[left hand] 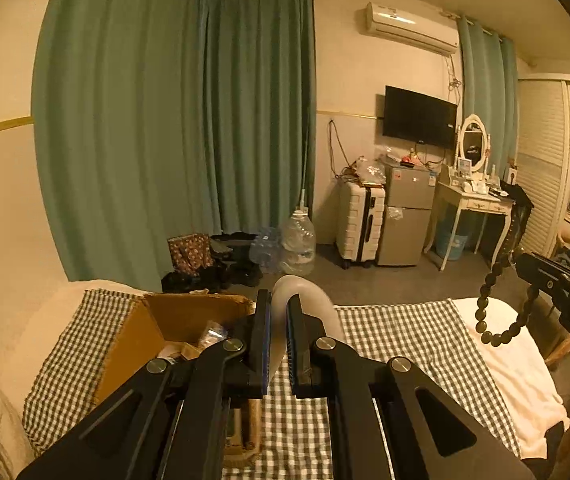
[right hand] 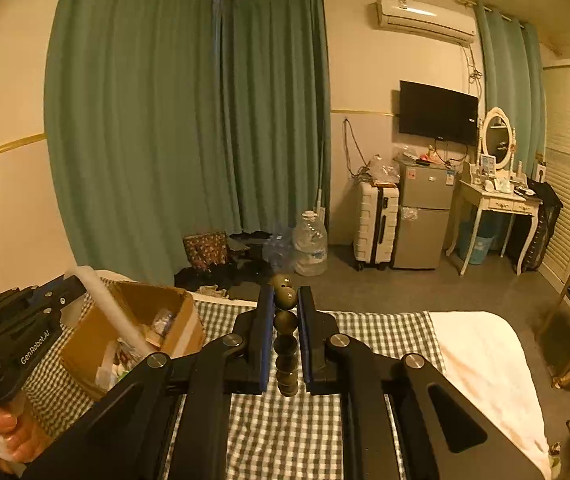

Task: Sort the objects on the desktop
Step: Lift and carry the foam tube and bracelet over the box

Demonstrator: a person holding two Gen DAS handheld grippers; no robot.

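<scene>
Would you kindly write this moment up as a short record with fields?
left claw: shut on a pale translucent sheet, held above the cloth
right claw: shut on a dark bead string, the loop hanging free
surface: checked cloth over a white cover
container: open cardboard box at the left, already holding small items
background: green curtains

Dim warm-lit bedroom. Green curtains (left hand: 173, 120) cover the corner walls; air conditioner (left hand: 411, 28) high on the cream wall above a wall-mounted TV (left hand: 419, 117). Below: white suitcase (left hand: 359, 222), small grey fridge (left hand: 407, 216), white dressing table (left hand: 473, 200) with oval mirror (left hand: 473, 142). Grey floor (left hand: 385, 280).
</scene>
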